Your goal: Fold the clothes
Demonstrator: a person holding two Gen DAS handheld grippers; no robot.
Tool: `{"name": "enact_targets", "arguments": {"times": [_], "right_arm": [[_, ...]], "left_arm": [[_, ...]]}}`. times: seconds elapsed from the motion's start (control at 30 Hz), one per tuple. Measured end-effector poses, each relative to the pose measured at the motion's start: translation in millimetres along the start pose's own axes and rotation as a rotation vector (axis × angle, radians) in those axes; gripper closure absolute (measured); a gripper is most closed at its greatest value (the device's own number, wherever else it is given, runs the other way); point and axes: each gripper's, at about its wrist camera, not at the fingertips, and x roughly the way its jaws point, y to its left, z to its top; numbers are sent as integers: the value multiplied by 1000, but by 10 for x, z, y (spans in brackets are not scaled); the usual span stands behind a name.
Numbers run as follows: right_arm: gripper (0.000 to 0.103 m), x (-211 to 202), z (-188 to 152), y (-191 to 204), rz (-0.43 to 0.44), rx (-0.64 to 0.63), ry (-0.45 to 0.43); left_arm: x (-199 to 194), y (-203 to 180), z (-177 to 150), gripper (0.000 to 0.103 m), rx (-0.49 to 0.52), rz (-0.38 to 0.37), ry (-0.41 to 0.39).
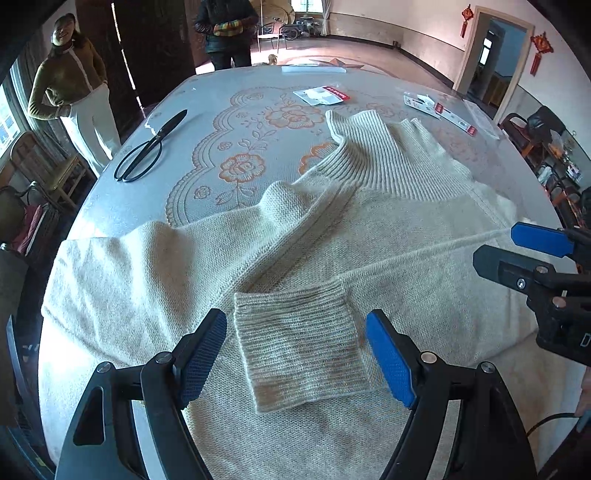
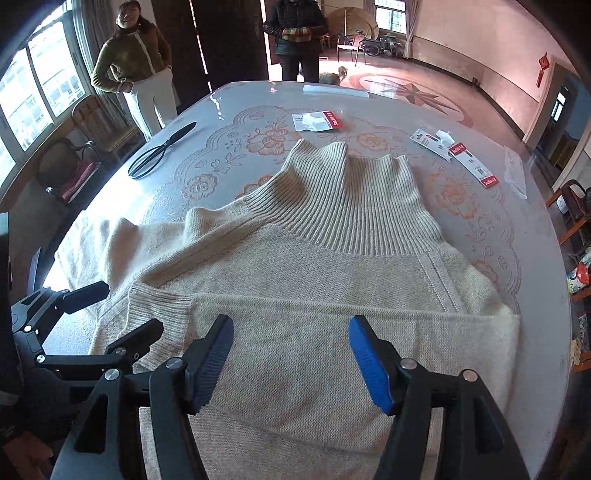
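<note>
Here a cream knitted turtleneck sweater [image 2: 314,280] lies spread on a round table covered with a grey cloth printed with orange roses [image 2: 229,122], its ribbed collar [image 2: 347,199] pointing toward the far side. One sleeve is folded across the chest from the right, and its ribbed cuff [image 1: 299,343] rests flat on the body of the garment. The other sleeve [image 1: 122,273] stretches out to the left, reaching the table's edge.

The left gripper [image 1: 295,354] hovers low over the near part of the sweater with its blue-padded fingers [image 1: 388,362] spread wide, one on each side of the cuff; the pads pinch nothing. The right gripper [image 2: 291,362] sits just beside it to the right, above the folded sleeve, its jaws likewise spread apart and empty. In the left wrist view, the right gripper's black frame and one blue pad enter from the right edge.

On the far left of the table lies a pair of black scissors [image 1: 147,151], well apart from the sweater. Beyond the collar rests a flat white packet with a red strip [image 2: 317,121], and to the far right lie two more white-and-red card packets [image 2: 456,157] next to a clear plastic bag [image 2: 515,173]; what they hold cannot be made out.

Two people stand past the far left of the table, one in an olive top and white trousers [image 2: 138,70], the other in dark clothing [image 2: 297,33].
</note>
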Motion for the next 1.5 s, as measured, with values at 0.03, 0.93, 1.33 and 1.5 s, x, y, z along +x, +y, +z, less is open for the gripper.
{"name": "enact_targets", "arguments": {"times": [0.03, 0.93, 1.33, 1.5], "right_arm": [[37, -16, -11, 7, -5, 2, -3], [36, -33, -63, 868, -8, -14, 31], [36, 69, 109, 1306, -16, -29, 59], [36, 11, 144, 1329, -24, -22, 44]], "left_arm": [[-18, 9, 12, 24, 1, -2, -5], [202, 4321, -311, 24, -569, 122, 162], [275, 3557, -150, 24, -258, -86, 39], [220, 3200, 45, 24, -138, -55, 10]]}}
